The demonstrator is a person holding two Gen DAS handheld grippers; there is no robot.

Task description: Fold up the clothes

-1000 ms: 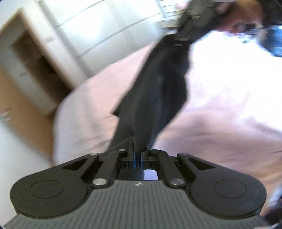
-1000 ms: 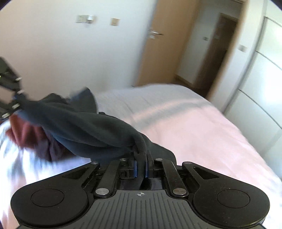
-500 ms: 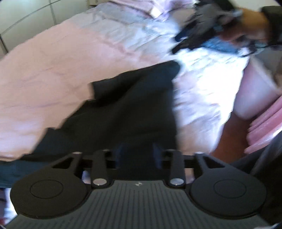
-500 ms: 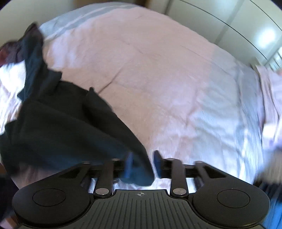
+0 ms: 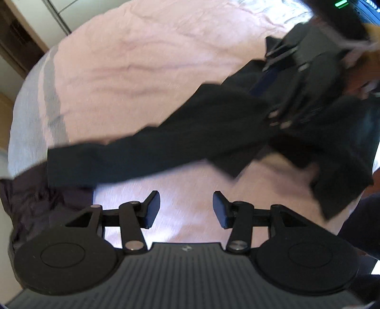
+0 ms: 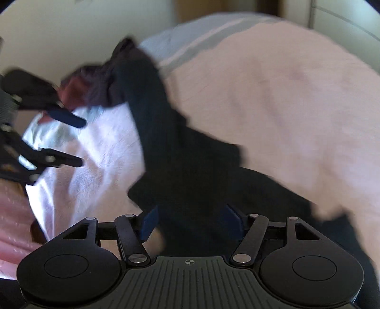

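A dark, long-sleeved garment [image 5: 190, 142] lies spread on the pink bed sheet [image 5: 142, 71], blurred by motion. My left gripper [image 5: 186, 209] hangs just above the sheet, short of the garment; its jaws are opening with only bare sheet between them. My right gripper [image 6: 191, 222] stands low over the dark garment [image 6: 190, 171]. Its jaws are opening and the cloth lies between the pads without being pressed. In the left wrist view the right gripper [image 5: 268, 69] shows at the upper right over the garment. In the right wrist view the left gripper [image 6: 80, 142] shows at the left, open.
A white garment [image 6: 95, 147] lies under the left gripper, beside a maroon and dark heap of clothes [image 6: 80, 90] near the bed's edge. The same dark heap [image 5: 35, 202] shows at the left. Wardrobe doors [image 5: 57, 14] and a wall [image 6: 71, 35] stand beyond the bed.
Both grippers held the dark garment up in the air, shut on it. They came down to the bed and opened, and the garment now lies on the sheet, free of both.
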